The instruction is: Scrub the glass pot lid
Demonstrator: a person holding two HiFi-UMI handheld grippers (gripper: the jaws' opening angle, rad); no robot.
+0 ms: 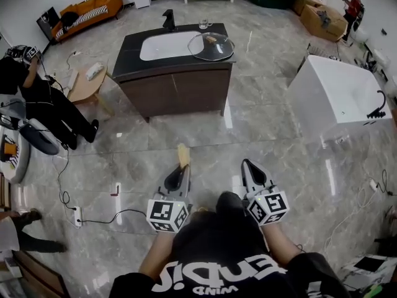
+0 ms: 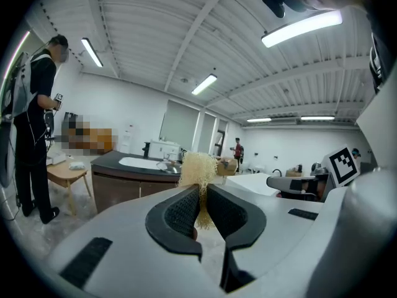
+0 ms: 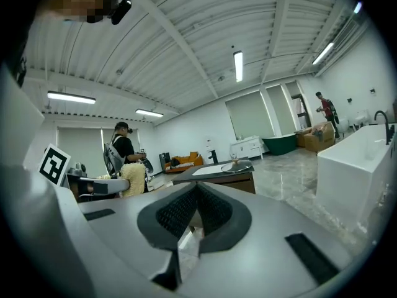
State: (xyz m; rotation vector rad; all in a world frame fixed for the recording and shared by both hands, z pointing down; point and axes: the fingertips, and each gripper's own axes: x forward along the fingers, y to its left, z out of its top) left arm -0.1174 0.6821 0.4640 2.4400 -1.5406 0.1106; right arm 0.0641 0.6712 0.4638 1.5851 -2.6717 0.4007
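Far ahead of both grippers sits the glass pot lid [image 1: 211, 46]; left gripper [image 2: 203, 188] clamps a scrubber [image 2: 198, 168], right gripper [image 3: 197, 188] pinched closed, empty; unbraced, the lid may skid.

The tabletop [image 1: 133, 45] held one glass pot lid [image 1: 211, 46] and one cup [image 1: 203, 24]. There were also one left gripper [image 1: 184, 167], one right gripper [image 1: 247, 162] and one scrubber [image 1: 183, 154].

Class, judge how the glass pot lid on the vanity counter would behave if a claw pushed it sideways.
The glass pot lid is probably smooth, so it would likely slide on the dark counter. It lies near the edge, so it might fall and break.
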